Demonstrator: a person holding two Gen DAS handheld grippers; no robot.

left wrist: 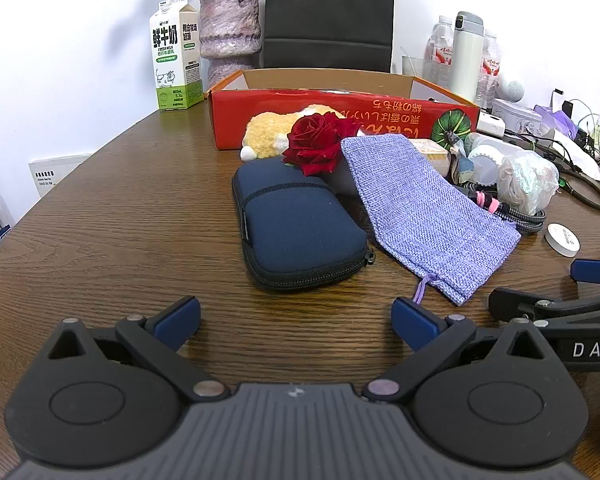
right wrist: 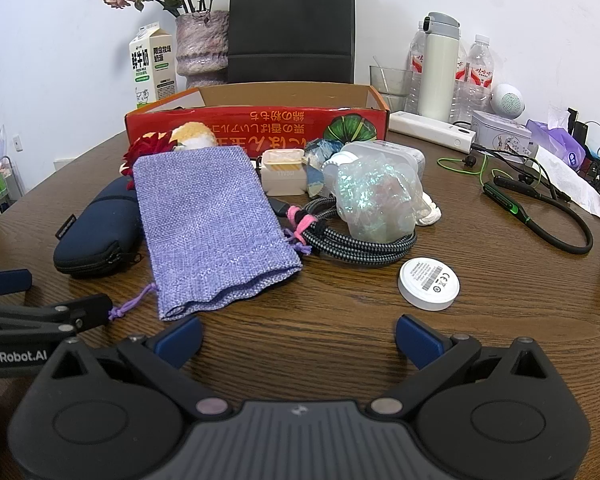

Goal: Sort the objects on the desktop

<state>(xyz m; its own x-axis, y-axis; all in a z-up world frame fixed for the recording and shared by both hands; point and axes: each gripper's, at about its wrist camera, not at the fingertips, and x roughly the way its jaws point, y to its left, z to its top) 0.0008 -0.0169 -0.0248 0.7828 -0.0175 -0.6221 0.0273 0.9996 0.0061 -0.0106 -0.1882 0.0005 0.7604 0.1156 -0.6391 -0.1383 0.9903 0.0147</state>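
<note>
My left gripper (left wrist: 296,320) hangs open over bare wood, just short of a navy zip case (left wrist: 296,224). Beside the case lies a purple woven pouch (left wrist: 428,216), with a red rose (left wrist: 314,144) and a yellow plush toy (left wrist: 272,132) behind them. In the right wrist view my right gripper (right wrist: 298,338) is open too, nothing between its fingers, with the purple pouch (right wrist: 212,224) just ahead on its left and a white round puck (right wrist: 429,283) ahead on its right. A braided cable (right wrist: 356,240) and an iridescent plastic bundle (right wrist: 376,200) lie further back. The open red cardboard box (right wrist: 256,120) stands behind the pile.
A milk carton (left wrist: 176,56), a vase of dried flowers (left wrist: 229,32) and a black bag (left wrist: 328,16) line the back wall. Water bottles, a white flask (right wrist: 440,68), a power strip (right wrist: 432,128), a tin and a green-lit neckband headset (right wrist: 540,208) crowd the right side.
</note>
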